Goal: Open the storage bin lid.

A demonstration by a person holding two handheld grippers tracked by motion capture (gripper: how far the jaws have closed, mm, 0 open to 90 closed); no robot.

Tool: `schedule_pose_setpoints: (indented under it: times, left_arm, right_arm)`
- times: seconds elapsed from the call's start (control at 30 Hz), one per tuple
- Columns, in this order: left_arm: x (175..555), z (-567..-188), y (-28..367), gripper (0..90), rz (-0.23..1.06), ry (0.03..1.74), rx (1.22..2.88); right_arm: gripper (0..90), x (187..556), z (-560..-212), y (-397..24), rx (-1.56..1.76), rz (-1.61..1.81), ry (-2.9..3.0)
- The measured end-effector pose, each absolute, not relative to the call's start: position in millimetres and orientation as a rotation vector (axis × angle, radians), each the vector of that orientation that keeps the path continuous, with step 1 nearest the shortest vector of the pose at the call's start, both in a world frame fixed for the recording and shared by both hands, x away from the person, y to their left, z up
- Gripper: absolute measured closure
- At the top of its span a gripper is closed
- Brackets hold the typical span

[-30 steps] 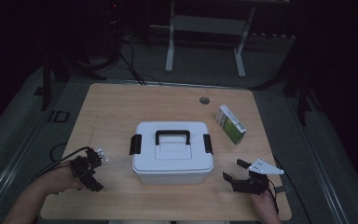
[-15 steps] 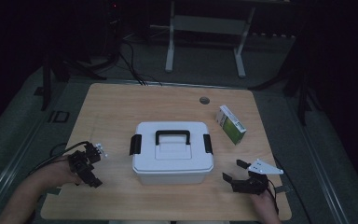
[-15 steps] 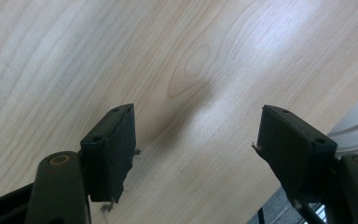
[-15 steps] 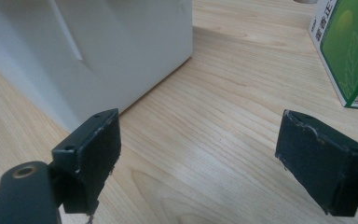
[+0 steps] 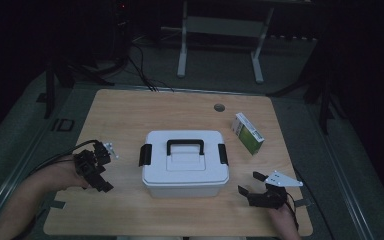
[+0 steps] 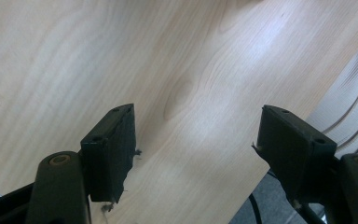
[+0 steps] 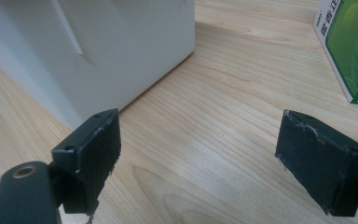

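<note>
Approach stage, nothing grasped: left gripper [image 5: 100, 169] near tabletop's left edge, right gripper [image 5: 258, 187] near front-right corner, both spread empty. Next: reaching the white lidded plastic box's [image 5: 185, 162] black side latches.

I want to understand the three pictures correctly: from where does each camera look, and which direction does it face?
High view: above the person's side, looking forward and down on the table; both forearms enter from below.
Left gripper view: rides the left gripper, facing bare wood between open fingers.
Right gripper view: rides the right gripper, facing the white box and green carton.
Shared: high and right views both show box and carton.
</note>
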State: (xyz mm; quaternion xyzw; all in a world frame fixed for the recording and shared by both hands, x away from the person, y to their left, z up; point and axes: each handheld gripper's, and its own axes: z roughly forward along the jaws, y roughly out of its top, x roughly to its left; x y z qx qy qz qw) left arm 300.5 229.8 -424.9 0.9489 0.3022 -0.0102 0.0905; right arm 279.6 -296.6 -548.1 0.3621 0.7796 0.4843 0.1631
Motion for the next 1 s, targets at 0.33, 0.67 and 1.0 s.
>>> schedule_pose_setpoints:
  times: [0.33, 0.67, 1.0]
  left_arm:
    - [307, -400, 210, 28.3, 0.037, 0.809, 2.815]
    - [314, -384, 191, 28.4, 0.028, 0.758, 2.867]
    - [322, -363, 173, 28.5, 0.044, 0.717, 2.887]
  right_arm:
    - [13.7, 280, -550, -297, 1.044, 1.383, 2.223]
    - [13.7, 281, -551, -298, 1.048, 1.390, 2.230]
    - [13.7, 280, -552, -300, 1.062, 1.407, 2.214]
